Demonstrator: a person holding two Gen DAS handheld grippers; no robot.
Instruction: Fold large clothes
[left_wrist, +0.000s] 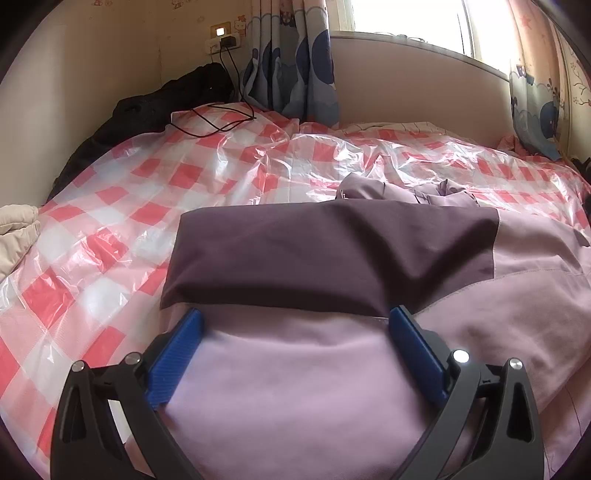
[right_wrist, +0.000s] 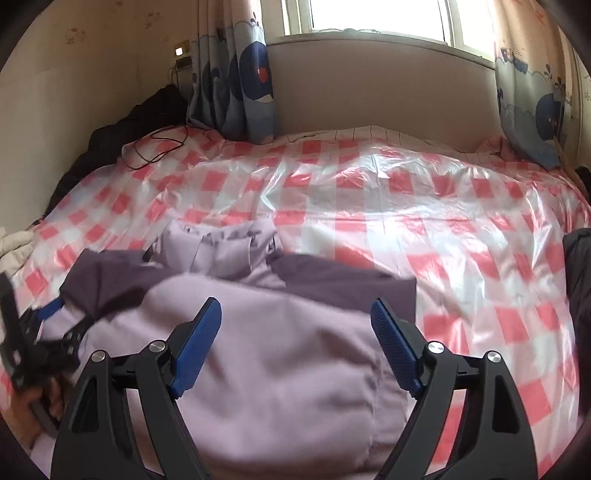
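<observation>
Covering the bed (right_wrist: 424, 206) is checked plastic; the lilac jacket (right_wrist: 266, 354) lies at its near edge, sleeves folded in. Both the left gripper (left_wrist: 295, 321) and right gripper (right_wrist: 295, 314) hover, fingers spread, empty. Probably next: gripping the hem to fold upward.

The bed (right_wrist: 424, 206) wears a glossy red-and-white checked plastic sheet (left_wrist: 122, 206), crinkled and catching window glare. A lilac jacket (right_wrist: 266, 350) with dark purple sleeves lies flat on it near the front. A black cable (left_wrist: 221, 118) trails over the far left corner beside dark clothing (left_wrist: 147, 107).
</observation>
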